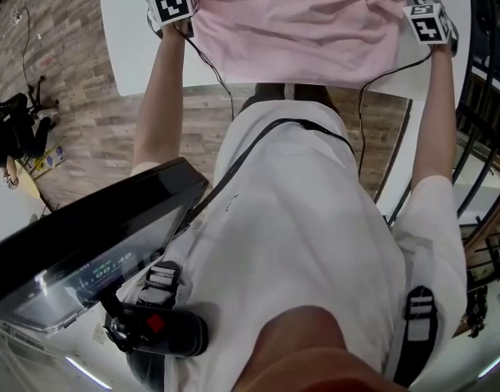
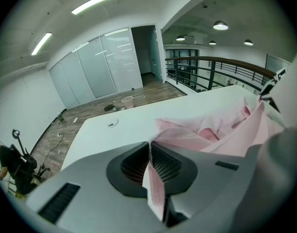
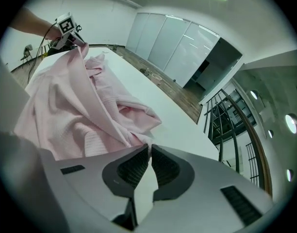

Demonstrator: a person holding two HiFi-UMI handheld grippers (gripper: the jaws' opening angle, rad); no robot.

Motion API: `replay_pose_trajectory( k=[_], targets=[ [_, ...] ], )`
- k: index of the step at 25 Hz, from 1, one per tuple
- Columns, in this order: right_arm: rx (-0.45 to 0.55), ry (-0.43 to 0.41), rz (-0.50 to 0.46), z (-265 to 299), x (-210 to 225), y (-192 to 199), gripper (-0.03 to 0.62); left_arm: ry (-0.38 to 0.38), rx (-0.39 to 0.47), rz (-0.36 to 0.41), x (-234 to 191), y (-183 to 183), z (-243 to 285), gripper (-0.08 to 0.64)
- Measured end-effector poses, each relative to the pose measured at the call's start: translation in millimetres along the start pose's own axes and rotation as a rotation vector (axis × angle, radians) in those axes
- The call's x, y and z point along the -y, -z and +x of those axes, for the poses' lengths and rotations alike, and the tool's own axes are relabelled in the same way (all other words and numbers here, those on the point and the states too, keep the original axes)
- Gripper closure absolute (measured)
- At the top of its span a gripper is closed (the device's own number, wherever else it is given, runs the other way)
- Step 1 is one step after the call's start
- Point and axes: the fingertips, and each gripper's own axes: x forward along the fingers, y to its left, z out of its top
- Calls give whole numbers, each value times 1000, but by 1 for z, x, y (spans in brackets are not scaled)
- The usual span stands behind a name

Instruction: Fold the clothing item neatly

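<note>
A pink garment [image 1: 299, 27] hangs stretched between my two grippers above the near edge of the white table [image 1: 123, 47]. My left gripper [image 2: 149, 148] is shut on one corner of it, and a strip of pink cloth runs down between the jaws. My right gripper [image 3: 149, 149] is shut on the other corner, with cloth pinched at the jaw tips. The rest of the garment [image 3: 80, 110] lies bunched on the tabletop behind the held edge. In the head view the marker cubes of the left gripper [image 1: 172, 5] and right gripper [image 1: 430, 23] sit at the garment's upper corners.
Beyond the table is a wooden floor [image 1: 78, 113]. A black screen [image 1: 87, 243] hangs at the person's chest. A dark railing [image 1: 479, 162] runs along the right. A small round mark [image 2: 112, 123] sits on the tabletop. A person with gear [image 2: 10, 166] stands far left.
</note>
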Motion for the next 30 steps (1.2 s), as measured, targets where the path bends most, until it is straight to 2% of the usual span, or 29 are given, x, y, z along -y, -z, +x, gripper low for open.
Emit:
replay_pose_trajectory(
  k=[6, 11, 14, 16, 18, 22, 25, 30],
  targets=[
    [-58, -22, -2, 30, 14, 6, 566, -5, -93, 23, 7, 3, 42, 545],
    [-74, -33, 25, 33, 5, 19, 566, 6, -168, 38, 23, 27, 55, 543],
    [-46, -8, 48, 36, 8, 19, 566, -9, -125, 69, 25, 25, 58, 509],
    [-1, 10, 70, 39, 11, 12, 562, -11, -77, 81, 20, 17, 60, 408],
    [48, 39, 125, 33, 16, 7, 497, -4, -36, 80, 15, 11, 56, 351],
    [127, 94, 227, 6, 21, 3, 474, -15, 42, 96, 3, 1, 33, 344],
    [179, 86, 294, 4, 15, -10, 474, -1, 55, 112, -8, -1, 31, 344],
    [179, 88, 340, -6, -3, -1, 474, 76, 97, 38, -23, -6, 27, 344]
  ],
)
